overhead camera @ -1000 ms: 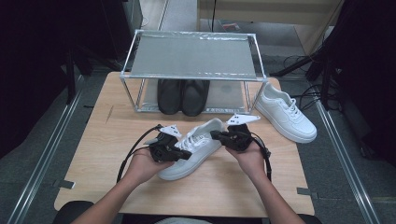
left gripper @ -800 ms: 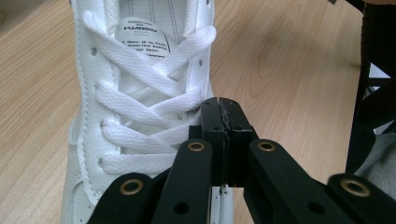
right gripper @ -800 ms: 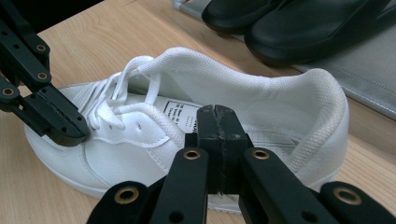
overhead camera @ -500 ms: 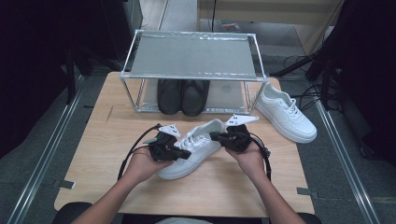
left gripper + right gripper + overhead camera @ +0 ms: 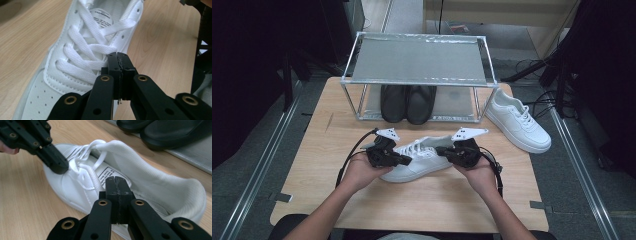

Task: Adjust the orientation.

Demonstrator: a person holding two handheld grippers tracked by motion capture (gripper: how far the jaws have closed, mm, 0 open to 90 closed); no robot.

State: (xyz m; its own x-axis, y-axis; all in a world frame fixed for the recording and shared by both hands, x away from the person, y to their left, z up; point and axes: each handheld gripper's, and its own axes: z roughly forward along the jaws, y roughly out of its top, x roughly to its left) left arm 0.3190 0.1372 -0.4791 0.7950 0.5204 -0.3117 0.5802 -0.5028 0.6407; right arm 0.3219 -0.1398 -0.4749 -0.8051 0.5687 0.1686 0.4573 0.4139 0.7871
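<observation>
Hovering at the laces of a white sneaker (image 5: 422,159), the left tongs (image 5: 117,57) are fully closed and grip nothing, as far as shows. Across the sneaker's collar, the right tongs (image 5: 117,182) are likewise closed and empty. Behind the sneaker on the tabletop (image 5: 322,150) stands a metal shoe rack (image 5: 419,62) with black shoes (image 5: 407,102) inside; right of the rack lies another white sneaker (image 5: 517,120).

We are seeing a white sneaker (image 5: 422,159) lying upright on its sole in the middle of the wooden table, near the front edge. Its white laces (image 5: 87,53) are lying loose across the tongue, and the heel opening is showing a printed label inside.
</observation>
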